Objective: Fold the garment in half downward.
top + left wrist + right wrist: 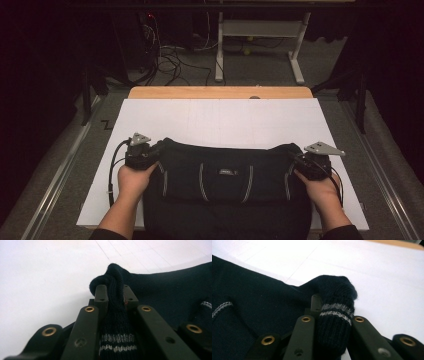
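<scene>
We are working one dark knitted garment [225, 185], lying flat on the white counter [220, 122] at its near edge, its lower part hanging over toward us. It looks like a sweater with pale stripes; we are counting four stripes across the front in the high view, plus a small label at the middle.

Left side: the left claw [149, 150] is pinching the garment's left cuff [113, 315], jaws closed on the ribbed knit, a bunched fold sticking out beyond the tips. Two pale bands are showing on that cuff.

Right side: the right claw [299, 161] is gripping the right cuff [334, 312] the same way, jaws closed on the knit, two pale bands again, the cuff end bulging past the tips.

Count: one garment, two claws, two hands, one counter.

Step in hand, as we are judging it: holding both cuffs at the garment's outer corners, likely for a fold or a spread. To do it well, we are keeping both grips firm, moving the two sides evenly and level so the cloth is not skewing, and lifting just enough that the knit is not dragging or bunching on the counter.
</scene>
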Motion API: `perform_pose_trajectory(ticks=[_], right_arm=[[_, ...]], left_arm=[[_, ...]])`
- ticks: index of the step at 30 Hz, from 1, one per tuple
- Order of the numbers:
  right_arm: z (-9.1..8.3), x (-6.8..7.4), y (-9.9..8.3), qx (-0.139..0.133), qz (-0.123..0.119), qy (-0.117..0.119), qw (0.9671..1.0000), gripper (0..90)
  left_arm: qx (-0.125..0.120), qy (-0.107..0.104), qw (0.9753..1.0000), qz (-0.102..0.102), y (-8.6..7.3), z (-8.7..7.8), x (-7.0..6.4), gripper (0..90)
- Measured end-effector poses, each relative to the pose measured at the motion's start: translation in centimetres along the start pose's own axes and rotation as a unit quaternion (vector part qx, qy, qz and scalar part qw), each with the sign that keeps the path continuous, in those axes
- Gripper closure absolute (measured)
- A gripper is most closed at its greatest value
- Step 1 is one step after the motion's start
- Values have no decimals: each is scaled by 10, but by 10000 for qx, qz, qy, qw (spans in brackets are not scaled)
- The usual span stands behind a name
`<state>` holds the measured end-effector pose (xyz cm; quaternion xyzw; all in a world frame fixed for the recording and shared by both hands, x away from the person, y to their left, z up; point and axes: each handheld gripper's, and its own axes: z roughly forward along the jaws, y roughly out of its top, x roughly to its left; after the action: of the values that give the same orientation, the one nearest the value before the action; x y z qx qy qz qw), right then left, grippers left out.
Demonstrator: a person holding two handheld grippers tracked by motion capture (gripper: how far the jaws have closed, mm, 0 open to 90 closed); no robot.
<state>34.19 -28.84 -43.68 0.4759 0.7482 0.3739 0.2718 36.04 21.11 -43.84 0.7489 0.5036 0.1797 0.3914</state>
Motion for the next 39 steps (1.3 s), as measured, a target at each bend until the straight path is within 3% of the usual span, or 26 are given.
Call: perform_pose_trajectory(ticks=[7,16,23,28,30,36,39], right_arm=[[8,-3,16,-108,-21,-114,9999,814],[38,-10,37,-93,-4,-304,9995,814],[59,-17,54,-20,-32,-427,9991,812],[68,-21,77,31,-121,-568,9983,812],[72,-22,85,78,-128,-627,9979,812],[91,-18,78,340,-186,-713,9967,795],[95,-19,73,393,11,-663,9970,716]], left_arm=[[-54,121,9999,-42,18,8,8,758],[-107,289,9995,62,35,29,24,756],[29,404,9990,-175,41,43,32,754],[-6,336,9990,-307,45,49,34,753],[108,329,9989,-318,43,53,35,748],[328,356,9982,-340,37,62,40,711],[365,447,9973,-444,37,60,42,572]])
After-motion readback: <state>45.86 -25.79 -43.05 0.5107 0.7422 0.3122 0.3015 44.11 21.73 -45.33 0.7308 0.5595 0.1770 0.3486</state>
